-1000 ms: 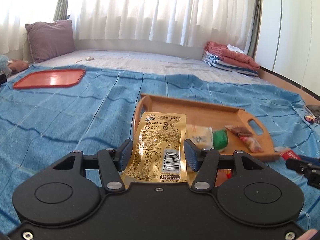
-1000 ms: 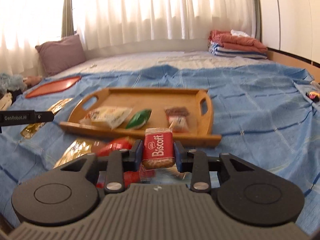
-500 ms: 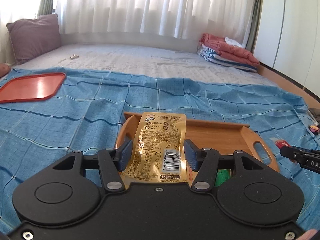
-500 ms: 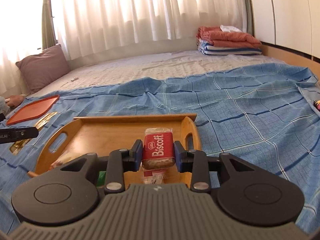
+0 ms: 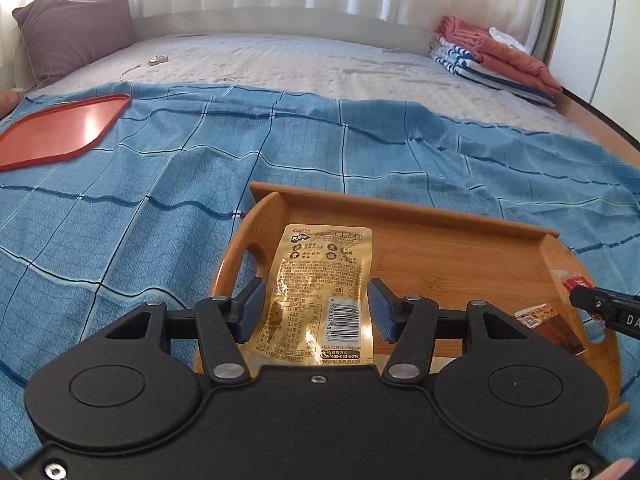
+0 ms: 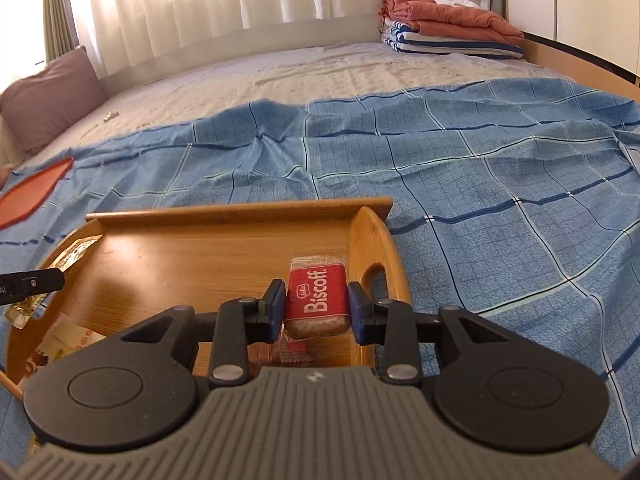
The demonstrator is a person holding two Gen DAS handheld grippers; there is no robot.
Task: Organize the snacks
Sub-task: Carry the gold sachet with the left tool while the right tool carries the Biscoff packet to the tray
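Both grippers carry a snack above the wooden tray point(image 5: 420, 248), which sits on the blue checked bedspread point(image 5: 120, 208).

Left gripper point(image 5: 316, 310): jaws closed on a gold foil packet point(image 5: 320, 280), pads pressing its two long edges. The packet's long axis runs straight ahead along the fingers, printed back facing the camera, top end projecting out over the tray's left portion, near the left handle cut-out point(image 5: 244, 264). The gripper is angled downward toward the tray floor.

Right gripper point(image 6: 317, 310): jaws closed on a red Biscoff biscuit pack point(image 6: 318, 296), gripped across its short sides, label reading along the fingers. It hangs over the tray's right end, just inside the right handle cut-out point(image 6: 374, 276). In the left wrist view its fingertip shows at the tray's far right.

Tray contents visible: a dark-and-tan packet point(image 5: 548, 322) at the right end, a pale printed packet point(image 6: 60, 344) near the front left. Bare wood lies ahead of both held items.

Judgement — each snack is already above the tray, so the coming move turns on descent only: bare floor lies below and slightly ahead of each pair of jaws. Each hand serves its own end; neither needs to cross. Risk: the long foil packet may catch the left wall if released too near it.
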